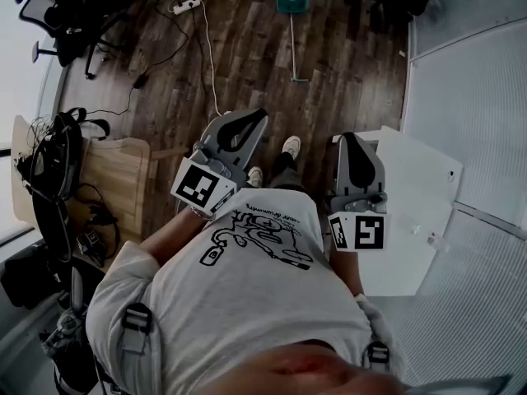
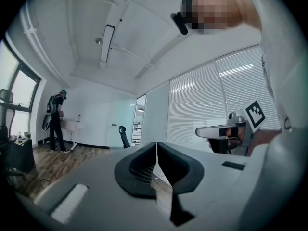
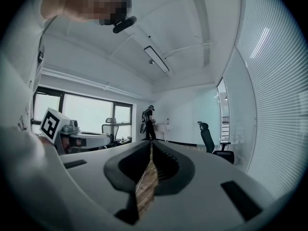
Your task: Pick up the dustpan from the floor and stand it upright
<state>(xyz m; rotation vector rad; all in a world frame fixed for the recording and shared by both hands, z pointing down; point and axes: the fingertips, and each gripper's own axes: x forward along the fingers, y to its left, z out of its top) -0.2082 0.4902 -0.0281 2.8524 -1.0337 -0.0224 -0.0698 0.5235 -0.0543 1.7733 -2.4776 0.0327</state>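
The teal dustpan [image 1: 292,0] lies on the dark wooden floor far ahead of me in the head view, its long handle [image 1: 295,48] running back toward me. My left gripper [image 1: 251,120] is held level at waist height, jaws shut with nothing between them. Beside it, my right gripper [image 1: 350,138] is also level and shut, holding nothing. Both are well short of the dustpan. In the left gripper view the pads [image 2: 144,165] meet in a thin line; the right gripper view shows its pads [image 3: 166,165] closed the same way. Neither gripper view shows the dustpan.
Black office chairs [image 1: 74,15] stand at the far left, with a power strip [image 1: 185,6] and cables on the floor. A wooden desk [image 1: 115,175] is at my left, a white cabinet [image 1: 412,212] at my right. Another person [image 2: 55,121] stands far off.
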